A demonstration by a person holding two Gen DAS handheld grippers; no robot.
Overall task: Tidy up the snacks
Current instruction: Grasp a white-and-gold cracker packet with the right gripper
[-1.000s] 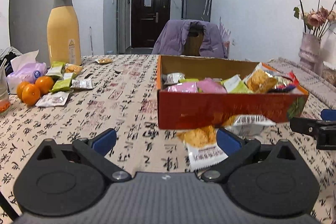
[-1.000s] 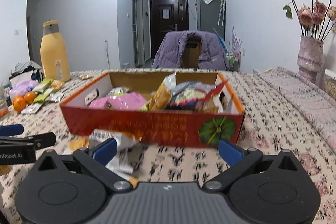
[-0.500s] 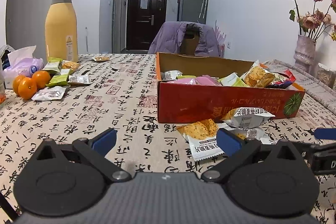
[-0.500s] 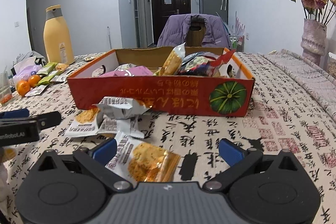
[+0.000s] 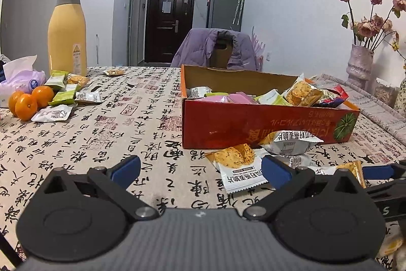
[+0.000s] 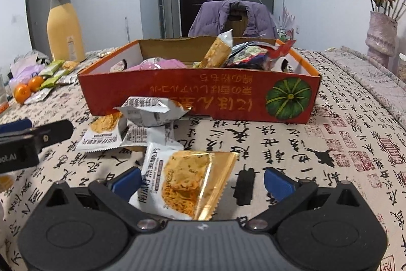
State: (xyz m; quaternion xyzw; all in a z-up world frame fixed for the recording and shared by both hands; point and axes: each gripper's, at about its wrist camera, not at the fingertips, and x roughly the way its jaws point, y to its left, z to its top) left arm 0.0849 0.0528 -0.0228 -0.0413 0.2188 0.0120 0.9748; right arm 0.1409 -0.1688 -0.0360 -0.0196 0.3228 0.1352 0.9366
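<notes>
A red cardboard box (image 5: 266, 125) (image 6: 177, 95) holding several snack packets stands on the patterned tablecloth. A few white and gold cracker packets (image 5: 238, 164) (image 6: 149, 111) lie on the cloth in front of it. One gold packet (image 6: 192, 179) lies between the fingers of my right gripper (image 6: 201, 182), which is open around it. My left gripper (image 5: 200, 170) is open over bare cloth, left of the loose packets. The right gripper's finger shows at the left wrist view's right edge.
At the far left sit a tall yellow bottle (image 5: 67, 32), tangerines (image 5: 28, 100), a tissue pack (image 5: 20, 78) and more small snack packets (image 5: 63, 95). A vase of dried flowers (image 5: 360, 62) stands at the right. A chair with a purple jacket (image 5: 218, 47) is behind the table.
Both grippers have pulled back and dropped lower, away from the box. The loose packets in front of the box have come into full view, and one now lies between the right gripper's fingers.
</notes>
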